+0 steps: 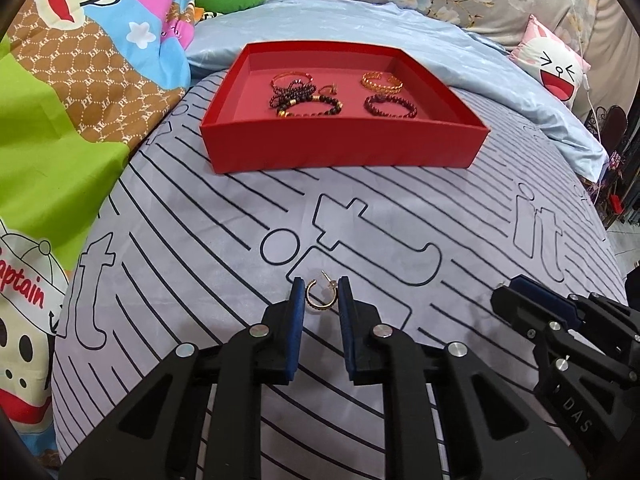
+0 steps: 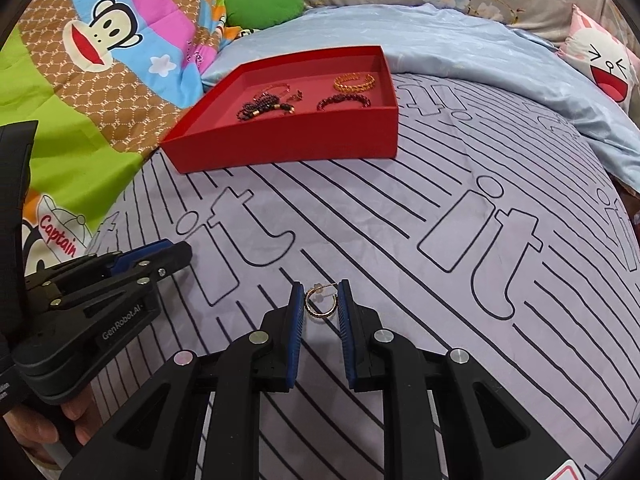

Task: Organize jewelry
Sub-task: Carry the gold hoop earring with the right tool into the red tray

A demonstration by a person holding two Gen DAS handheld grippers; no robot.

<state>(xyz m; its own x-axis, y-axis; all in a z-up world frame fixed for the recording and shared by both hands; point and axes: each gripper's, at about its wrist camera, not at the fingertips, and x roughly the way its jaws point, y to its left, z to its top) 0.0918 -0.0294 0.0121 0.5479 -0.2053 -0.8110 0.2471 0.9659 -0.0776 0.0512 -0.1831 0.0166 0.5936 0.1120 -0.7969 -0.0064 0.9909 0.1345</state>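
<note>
Blue-padded fingers (image 1: 297,300) of the left gripper (image 1: 320,282) are seen pinched on a small gold hoop earring (image 1: 320,307). Those of the right gripper (image 2: 320,285) are likewise closed across a matching second hoop (image 2: 316,314). Each hoop is nipped across its width and faces its own camera, with the post angled up and away.

The striped bedsheet (image 1: 200,240) is spread under everything, and the red tray (image 1: 344,148) is set on it, well beyond both pairs of fingertips. Both grippers are held side by side on the tray's near side, clear of its front wall. The tray is met almost squarely ahead of the left gripper, but ahead and off to the left of the right one. The left hand is therefore judged the better placed to deliver first.

Inside the tray, a tangle of dark beaded strands (image 1: 304,100) is gathered toward its left half. A gold bracelet (image 1: 380,80) and a dark bead bracelet (image 1: 390,106) are laid toward its right. A bare strip of floor is left along the tray's front wall, where the pair could be set down.
</note>
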